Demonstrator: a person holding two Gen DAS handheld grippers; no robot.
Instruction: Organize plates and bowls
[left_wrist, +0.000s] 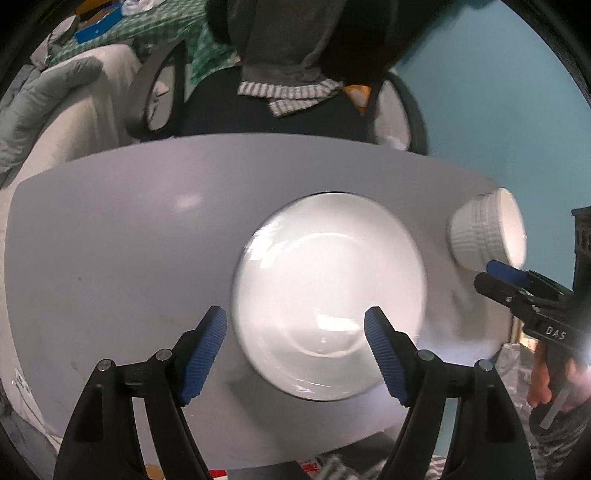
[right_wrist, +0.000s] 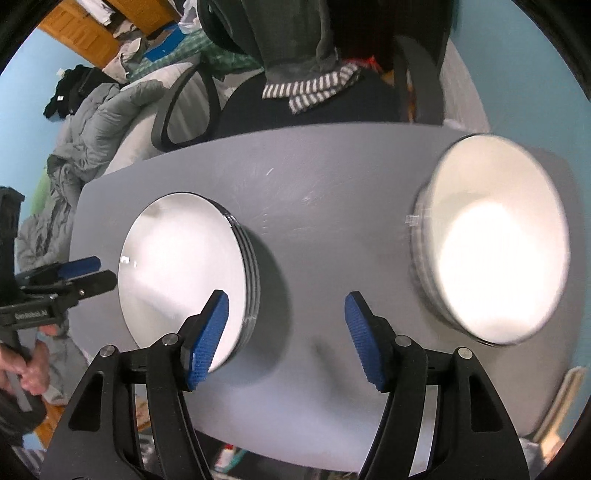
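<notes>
A grey table (right_wrist: 332, 206) fills both views, with a dark office chair (right_wrist: 303, 107) pushed up to its far edge and a grey and striped cloth (right_wrist: 314, 88) draped over the chair's back. On the table stand two white stacks, well apart. The stack of plates (right_wrist: 184, 273) sits toward the left in the right wrist view, several rims showing along its side; in the left wrist view the same stack (left_wrist: 328, 295) lies straight ahead, its top plate glossy and slightly blurred. The stack of bowls (right_wrist: 495, 240) stands toward the right side of the table, ribbed on the outside, and appears at the right edge of the left wrist view (left_wrist: 487, 229). The left hand-held gripper (left_wrist: 295, 354) hovers over the near rim of the plates with its blue pads spread wide, holding nothing; seen from the right wrist it sits just beside the plates' left edge (right_wrist: 94, 273), its two fingers there a little apart. The right hand-held gripper (right_wrist: 286, 339) is likewise spread wide and empty, above bare table between the two stacks; from the left wrist its tip (left_wrist: 495, 275) lies just beside the bowls, and whether it touches them cannot be told.
</notes>
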